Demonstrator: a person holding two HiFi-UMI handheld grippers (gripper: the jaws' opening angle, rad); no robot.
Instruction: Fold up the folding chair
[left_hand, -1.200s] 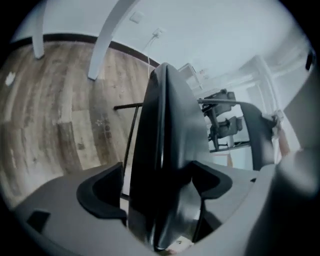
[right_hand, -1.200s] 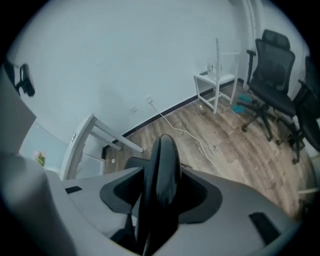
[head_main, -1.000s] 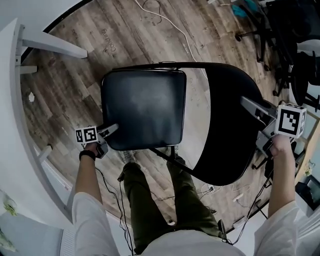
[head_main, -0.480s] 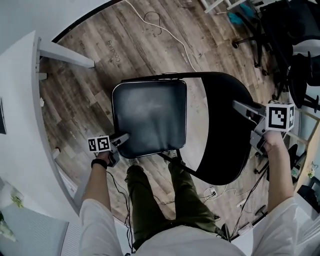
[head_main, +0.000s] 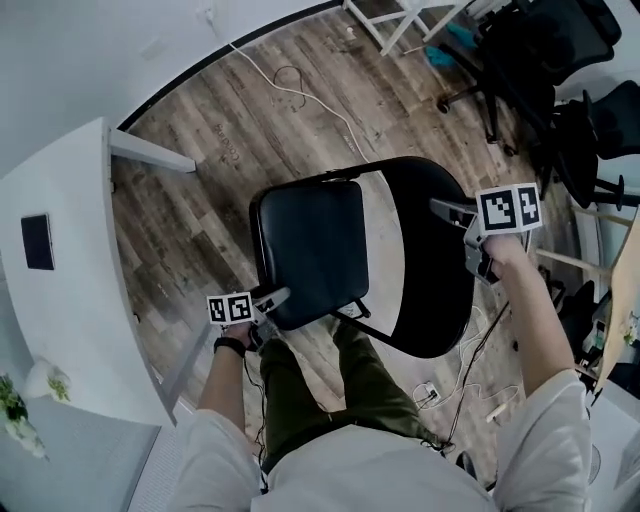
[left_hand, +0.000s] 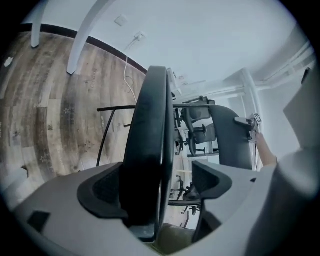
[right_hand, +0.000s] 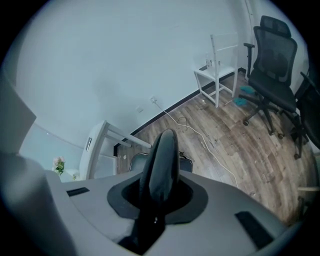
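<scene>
Wood-plank floor (head_main: 200, 210), white desk (head_main: 70, 330), black office chairs (head_main: 545, 45), pale wall (head_main: 100, 50)

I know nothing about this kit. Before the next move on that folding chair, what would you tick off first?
1. Right gripper hold on backrest: ok; jaws have just been closing, pads clamp its edge.
2. Left gripper hold on seat: not ok; seat edge sits between open jaws, gap beside one pad.
3. Seat flat against backrest: not ok; floor shows between them.
4. Person's legs clear below seat: cannot tell.
5. Cable lying beyond the seat: ok.
</scene>
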